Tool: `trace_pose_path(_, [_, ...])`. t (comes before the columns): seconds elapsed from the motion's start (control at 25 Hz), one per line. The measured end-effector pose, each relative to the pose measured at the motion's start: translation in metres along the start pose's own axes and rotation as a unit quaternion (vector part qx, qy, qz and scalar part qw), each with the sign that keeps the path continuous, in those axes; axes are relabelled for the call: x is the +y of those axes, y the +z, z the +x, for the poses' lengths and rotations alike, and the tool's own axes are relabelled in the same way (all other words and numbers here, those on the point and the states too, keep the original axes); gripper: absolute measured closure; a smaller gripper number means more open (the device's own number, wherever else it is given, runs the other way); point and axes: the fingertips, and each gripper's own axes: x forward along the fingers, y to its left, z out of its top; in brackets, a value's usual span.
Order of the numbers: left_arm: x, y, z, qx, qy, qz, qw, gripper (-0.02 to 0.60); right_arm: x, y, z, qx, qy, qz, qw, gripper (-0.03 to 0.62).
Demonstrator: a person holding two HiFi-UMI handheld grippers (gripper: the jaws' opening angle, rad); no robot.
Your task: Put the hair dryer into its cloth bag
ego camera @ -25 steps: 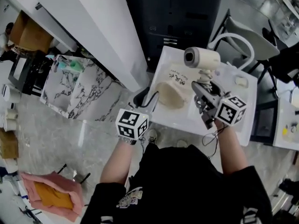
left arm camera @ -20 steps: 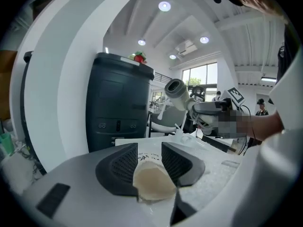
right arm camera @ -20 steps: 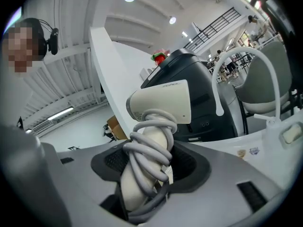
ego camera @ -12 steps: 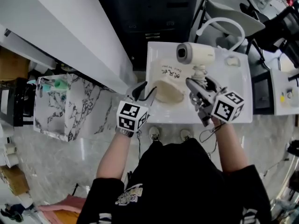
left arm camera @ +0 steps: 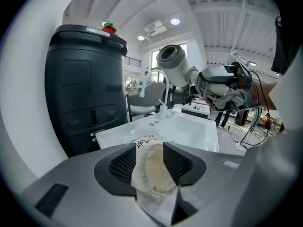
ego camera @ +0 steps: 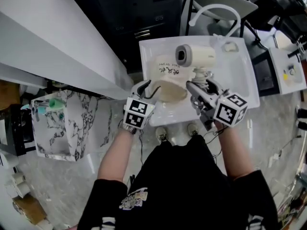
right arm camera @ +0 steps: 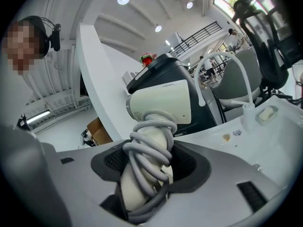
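Head view: I see the hair dryer (ego camera: 194, 56) up off the white table (ego camera: 240, 75), over its middle, barrel roughly level with the round end facing left and toward camera. The handle points down into the right gripper (ego camera: 201, 84). Right gripper view confirms it: jaws clenched on the handle, with the grey cord (right arm camera: 147, 145) wound round the handle and caught between the pads too.

The cloth bag (ego camera: 168, 83) lies flat on the near left part of the table, just left of and below the dryer. It is cream, with black lettering on its far end. The left gripper (ego camera: 147, 89) sits at the bag's near left edge, tips pointing at it. In the left gripper view its jaws have just been opening and stand apart. The bag's gathered mouth sits in the gap between the pads, and I can't see them squeezing it, so I read that claw as released.

A small beige item (ego camera: 230, 46) sits on the far right corner of the table. A black cabinet (ego camera: 144, 13) stands beyond the table, on the far left.
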Motion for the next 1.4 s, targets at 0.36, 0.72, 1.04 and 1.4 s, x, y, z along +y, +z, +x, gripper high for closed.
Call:
trace_pose_path(0.36, [0.003,-0.028,0.034,0.047,-0.038,0.017,0.998,0.417,0.0,-0.029,-0.005,0.008,-0.035,0.022,0.999,0.353])
trace_pose_path(0.72, [0.01,-0.045,0.055,0.076,-0.054,0.02,0.9955,0.419,-0.009,-0.069,-0.006,0.043,-0.052,0.057,0.996,0.353])
trace_pose_path(1.04, [0.013,-0.044,0.062,0.075,-0.054,0.009,0.9957,0.465,-0.017,-0.116,-0.004,0.093,-0.05,0.095,0.99,0.353])
trace_pose_path(1.4, [0.013,-0.043,0.062,0.075,-0.052,-0.008,0.9958,0.509,-0.016,-0.166,-0.002,0.167,-0.025,0.115,0.979,0.353])
